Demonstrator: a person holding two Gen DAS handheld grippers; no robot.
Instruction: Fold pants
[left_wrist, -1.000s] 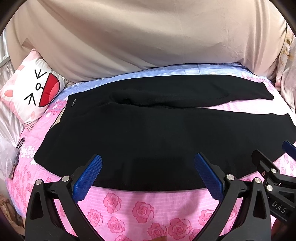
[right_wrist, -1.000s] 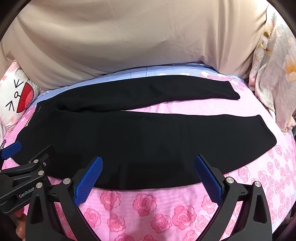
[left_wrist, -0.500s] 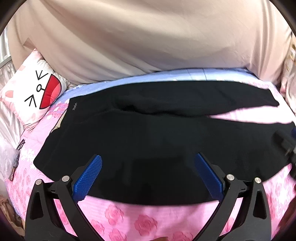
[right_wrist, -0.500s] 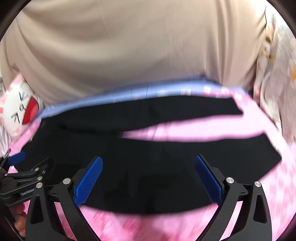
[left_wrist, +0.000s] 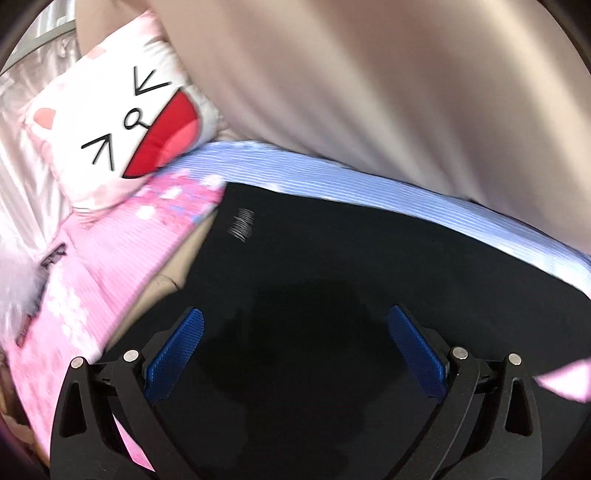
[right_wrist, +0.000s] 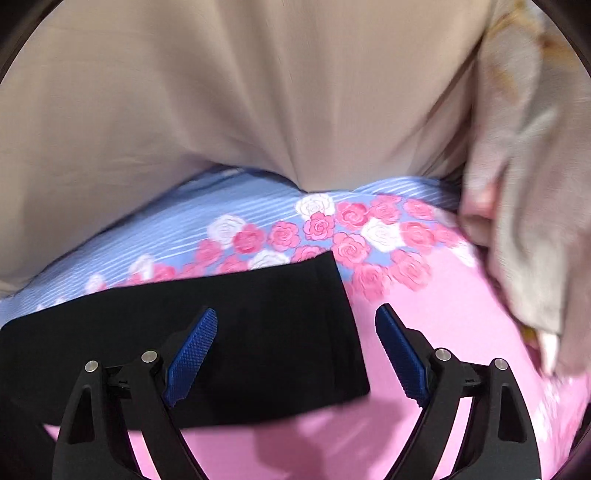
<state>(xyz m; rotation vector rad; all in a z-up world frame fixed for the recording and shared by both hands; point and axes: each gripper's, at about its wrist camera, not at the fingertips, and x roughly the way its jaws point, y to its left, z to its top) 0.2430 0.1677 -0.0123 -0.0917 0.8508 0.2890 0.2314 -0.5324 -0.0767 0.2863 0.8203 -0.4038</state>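
Black pants (left_wrist: 332, 277) lie flat on a pink rose-print bed. In the left wrist view my left gripper (left_wrist: 295, 350) is open and empty, low over the waist end, near the small label (left_wrist: 242, 225). In the right wrist view my right gripper (right_wrist: 295, 354) is open and empty over the hem end of one black pant leg (right_wrist: 258, 332); the hem's right edge lies between the blue pads (right_wrist: 190, 354). The other leg is out of view.
A white cat-face pillow (left_wrist: 122, 125) lies at the bed's left end. A beige cloth backdrop (right_wrist: 240, 92) hangs behind the bed. A grey floral fabric (right_wrist: 535, 203) hangs at the right. The bedsheet (right_wrist: 443, 314) has a blue striped far strip.
Both grippers have moved apart and forward, closer to the bed: the left toward the waist end, the right toward the leg hem. Both stay open. The pants lie as before.
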